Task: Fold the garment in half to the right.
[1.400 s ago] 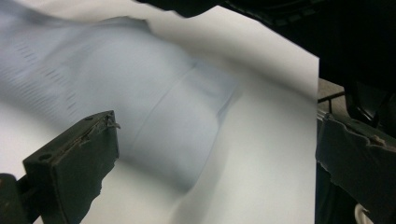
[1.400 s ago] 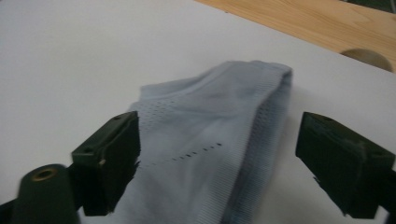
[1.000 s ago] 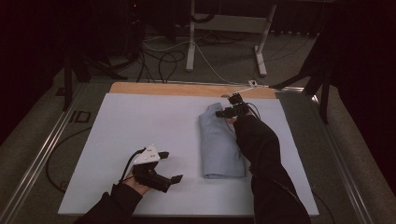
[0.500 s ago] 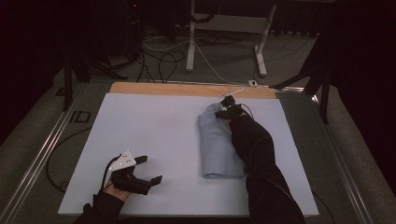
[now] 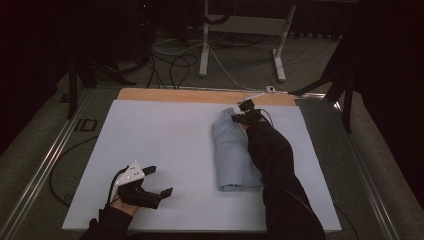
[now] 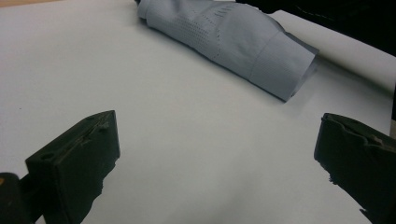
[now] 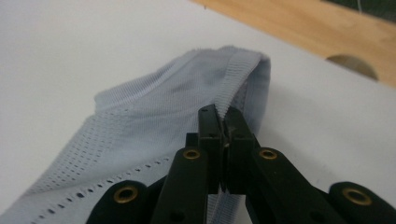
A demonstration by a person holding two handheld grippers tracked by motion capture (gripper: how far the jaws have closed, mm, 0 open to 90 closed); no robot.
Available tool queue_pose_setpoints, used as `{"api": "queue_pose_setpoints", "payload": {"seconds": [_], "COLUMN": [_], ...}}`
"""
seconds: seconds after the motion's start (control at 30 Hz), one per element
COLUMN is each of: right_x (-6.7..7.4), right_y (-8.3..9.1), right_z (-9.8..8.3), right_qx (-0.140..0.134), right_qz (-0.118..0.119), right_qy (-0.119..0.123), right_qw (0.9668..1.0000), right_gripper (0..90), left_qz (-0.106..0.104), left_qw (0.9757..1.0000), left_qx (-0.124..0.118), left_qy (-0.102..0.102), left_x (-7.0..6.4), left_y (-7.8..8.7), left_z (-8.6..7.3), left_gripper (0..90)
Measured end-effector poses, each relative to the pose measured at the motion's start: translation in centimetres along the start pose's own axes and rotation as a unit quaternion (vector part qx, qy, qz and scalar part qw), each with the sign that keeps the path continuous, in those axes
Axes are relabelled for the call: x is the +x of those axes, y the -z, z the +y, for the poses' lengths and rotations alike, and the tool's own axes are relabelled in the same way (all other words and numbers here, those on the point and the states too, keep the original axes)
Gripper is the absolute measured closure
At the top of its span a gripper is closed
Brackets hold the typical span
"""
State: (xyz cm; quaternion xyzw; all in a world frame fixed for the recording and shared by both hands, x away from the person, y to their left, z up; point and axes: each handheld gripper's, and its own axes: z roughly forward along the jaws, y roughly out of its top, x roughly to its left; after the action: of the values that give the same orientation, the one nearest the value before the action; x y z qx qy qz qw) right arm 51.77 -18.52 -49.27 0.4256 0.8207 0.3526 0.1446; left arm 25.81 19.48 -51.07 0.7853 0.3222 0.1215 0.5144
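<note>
cloth [image 7: 154,112]: pale blue knit fabric, soft, matt, rows of small holes, ribbed hem | table [image 5: 165,135]: white top, smooth, matt | far edge [image 5: 200,95]: light wood, smooth | right gripper [image 7: 223,122]: black plastic, matt, brass-coloured rivets | left gripper [image 6: 217,161]: dark rough pads

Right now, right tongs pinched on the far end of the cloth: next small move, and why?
Probably lift that end slightly and draw it toward the near edge to fold. The right tongs have just closed on the pale blue folded cloth at its ribbed far edge. The left tongs sit open on the white table, apart from the cloth.
</note>
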Motion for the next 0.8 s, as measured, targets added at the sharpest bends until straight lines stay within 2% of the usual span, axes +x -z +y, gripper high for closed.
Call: {"api": "queue_pose_setpoints", "payload": {"seconds": [0.07, 0.17, 0.43, 0.53, 0.8], "right_x": [-0.2, -0.3, -0.8, -0.7, -0.8], "right_y": [-0.4, -0.9, -1.3, -1.7, -2.0], "right_z": [-0.2, -0.5, -1.1, -1.2, -1.4], "right_qx": [0.003, 0.01, 0.025, 0.035, 0.042], "right_qz": [0.004, 0.0, -0.028, -0.027, -0.017], "right_qy": [-0.01, -0.012, -0.028, -0.024, -0.028], "right_qw": [0.9999, 0.9999, 0.9989, 0.9987, 0.9986], "right_gripper": [88.5, 88.5, 88.5, 88.4, 87.4], "left_qz": [0.001, 0.001, 0.002, 0.004, 0.006], "left_qw": [1.0, 1.0, 1.0, 1.0, 0.9999], "left_qx": [-0.002, -0.003, -0.005, -0.008, -0.009], "left_qy": [0.002, 0.0, 0.002, -0.003, 0.001], "left_x": [0.0, 0.0, 0.1, 0.0, 0.0], "left_y": [0.1, 0.1, 0.2, 0.2, 0.2], "left_z": [0.0, 0.0, -0.1, -0.1, -0.1], "left_gripper": [1.0, 1.0, 1.0, 1.0, 1.0]}}
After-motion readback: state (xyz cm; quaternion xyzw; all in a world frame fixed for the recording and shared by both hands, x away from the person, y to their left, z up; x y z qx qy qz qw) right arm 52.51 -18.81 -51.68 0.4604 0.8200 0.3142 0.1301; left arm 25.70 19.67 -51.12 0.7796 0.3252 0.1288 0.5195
